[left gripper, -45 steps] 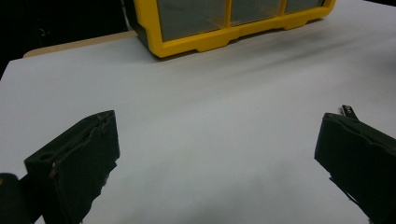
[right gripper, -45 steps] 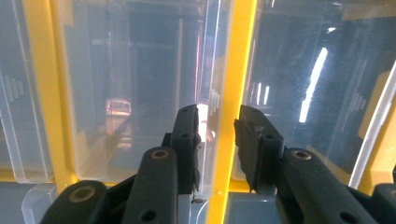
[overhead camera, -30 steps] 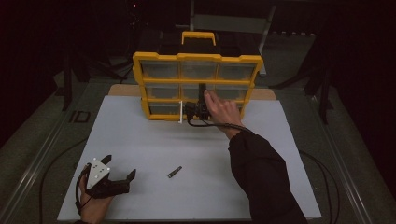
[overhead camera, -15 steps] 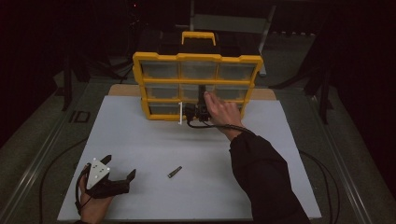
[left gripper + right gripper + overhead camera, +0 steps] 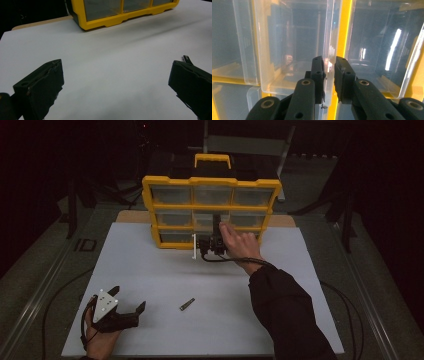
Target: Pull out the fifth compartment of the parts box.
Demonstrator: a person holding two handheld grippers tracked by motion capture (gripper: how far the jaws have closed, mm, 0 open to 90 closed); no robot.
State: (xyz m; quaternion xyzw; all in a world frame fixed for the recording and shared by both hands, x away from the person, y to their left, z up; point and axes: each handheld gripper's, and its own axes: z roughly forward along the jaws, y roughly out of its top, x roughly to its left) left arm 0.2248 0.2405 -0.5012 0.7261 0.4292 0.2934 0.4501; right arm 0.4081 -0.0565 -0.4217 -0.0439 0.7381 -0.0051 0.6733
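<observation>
At the frame's upper middle, the right gripper (image 5: 216, 231) has its jaws clenched on a clear drawer (image 5: 294, 50) wall in the yellow organizer (image 5: 211, 210), while the left gripper (image 5: 131, 306), jaws released, rests lower left on the tabletop (image 5: 150, 270).

The right tongs (image 5: 216, 227) have edged slightly further up the yellow organizer's (image 5: 165, 182) clear drawer (image 5: 294, 47).

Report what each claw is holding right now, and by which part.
The right claw is shut on the clear drawer of the yellow organizer, gripping its side wall at the front edge. The left claw is open, holding nothing.
</observation>
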